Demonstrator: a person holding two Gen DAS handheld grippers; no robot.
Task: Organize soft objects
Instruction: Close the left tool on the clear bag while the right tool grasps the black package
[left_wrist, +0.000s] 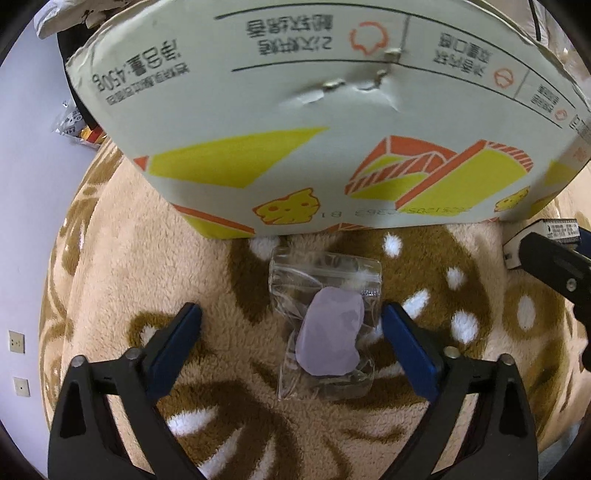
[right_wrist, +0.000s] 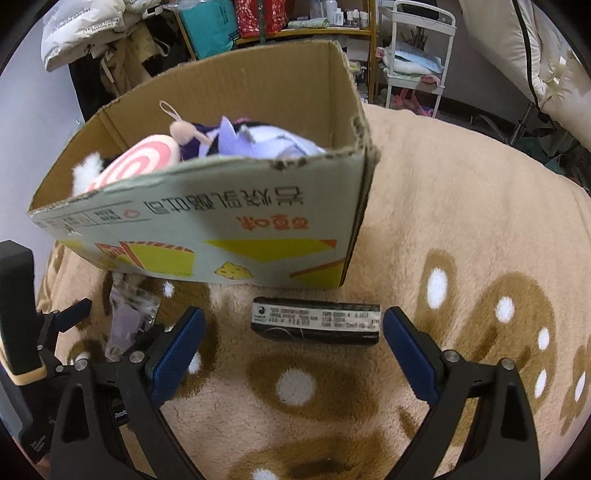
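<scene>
Poised over a fleece blanket (left_wrist: 229, 354): left gripper (left_wrist: 291, 325), jaws wide apart and clamped on nothing, straddling a clear bag (left_wrist: 325, 321) with a lilac soft lump (left_wrist: 330, 336) inside. Bag flat on the blanket, just in front of the printed box (left_wrist: 295, 110), its zip end toward the box wall. Likely light, limp and slippery (thin crinkled film, no stiffness of its own), so probably best pinched across the padded middle, where the lump gives the jaws something to bite; film alone could slide out. Alongside, right gripper (right_wrist: 293, 343), jaws likewise spread and empty, lined up on a dark labelled packet (right_wrist: 316, 325) lying near the box (right_wrist: 207, 229) corner. Packet seemingly firmer, flat-sided, fit for a grip across its short width. Plush toys (right_wrist: 207, 142) already inside the box.
</scene>
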